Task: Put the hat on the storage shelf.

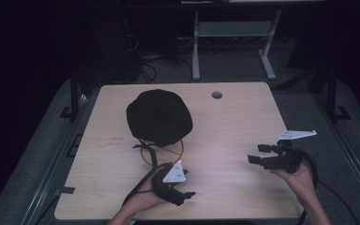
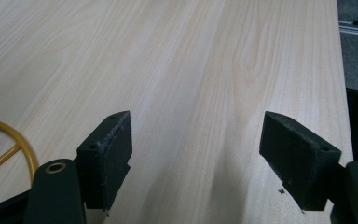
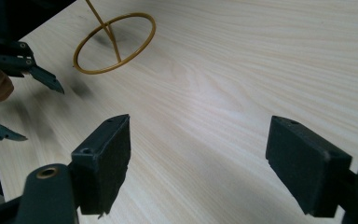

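One surface (image 1: 243,131) of pale wood is recorded, with one round hole (image 1: 216,95) noted near its far edge; one black cap (image 1: 159,116) is counted on it; one yellow ring (image 3: 114,43) with a crossbar is counted beside the cap; two hand-held grippers are counted, the left hand-held gripper (image 1: 183,197) and the right hand-held gripper (image 1: 258,153), each with two black jaws standing apart and nothing between them; two hands are seen.

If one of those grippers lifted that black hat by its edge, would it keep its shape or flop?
The black hat would probably sag: it lies as a soft, rounded mound on the table, like cloth. It looks light for its size. Its thin yellow ring would likely trail behind it and might snag.
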A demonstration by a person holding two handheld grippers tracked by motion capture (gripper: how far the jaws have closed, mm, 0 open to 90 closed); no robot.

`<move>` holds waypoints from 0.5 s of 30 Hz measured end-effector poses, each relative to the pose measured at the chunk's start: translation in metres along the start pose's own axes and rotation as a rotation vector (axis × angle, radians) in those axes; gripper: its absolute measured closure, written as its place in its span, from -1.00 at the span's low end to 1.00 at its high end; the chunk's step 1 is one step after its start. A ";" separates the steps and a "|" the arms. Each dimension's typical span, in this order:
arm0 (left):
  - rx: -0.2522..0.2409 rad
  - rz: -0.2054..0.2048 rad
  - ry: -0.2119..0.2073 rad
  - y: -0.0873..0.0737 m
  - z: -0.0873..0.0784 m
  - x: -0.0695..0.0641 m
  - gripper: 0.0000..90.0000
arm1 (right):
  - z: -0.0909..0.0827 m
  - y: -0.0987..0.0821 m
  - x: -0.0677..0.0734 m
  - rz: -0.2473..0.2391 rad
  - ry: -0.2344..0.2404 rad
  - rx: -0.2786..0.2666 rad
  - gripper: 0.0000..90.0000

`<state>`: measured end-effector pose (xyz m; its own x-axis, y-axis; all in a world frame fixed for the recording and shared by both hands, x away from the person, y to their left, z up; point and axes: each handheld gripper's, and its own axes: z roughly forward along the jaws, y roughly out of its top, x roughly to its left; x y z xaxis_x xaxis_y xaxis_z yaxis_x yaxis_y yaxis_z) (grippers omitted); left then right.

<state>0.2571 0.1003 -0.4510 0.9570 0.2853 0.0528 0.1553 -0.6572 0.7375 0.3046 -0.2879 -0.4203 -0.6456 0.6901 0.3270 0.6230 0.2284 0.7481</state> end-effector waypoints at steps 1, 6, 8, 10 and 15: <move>0.003 0.003 0.000 0.000 0.000 0.000 -0.45 | 0.000 -0.002 0.000 0.000 0.003 -0.001 -0.52; -0.001 0.001 0.000 0.000 -0.001 0.001 -0.45 | -0.003 -0.013 0.001 -0.002 -0.003 -0.002 -0.52; -0.003 0.001 0.000 0.000 -0.001 0.000 -0.45 | -0.004 -0.017 0.001 0.000 -0.008 0.000 -0.52; -0.007 -0.002 0.002 0.000 -0.001 0.000 -0.45 | -0.004 -0.022 0.002 0.004 -0.011 0.000 -0.52; -0.004 -0.002 0.000 0.000 -0.001 0.000 -0.45 | -0.008 -0.032 0.004 0.004 -0.012 -0.010 -0.52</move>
<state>0.2568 0.1009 -0.4504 0.9566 0.2868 0.0513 0.1562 -0.6538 0.7404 0.2782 -0.2977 -0.4388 -0.6376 0.6992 0.3233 0.6213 0.2187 0.7524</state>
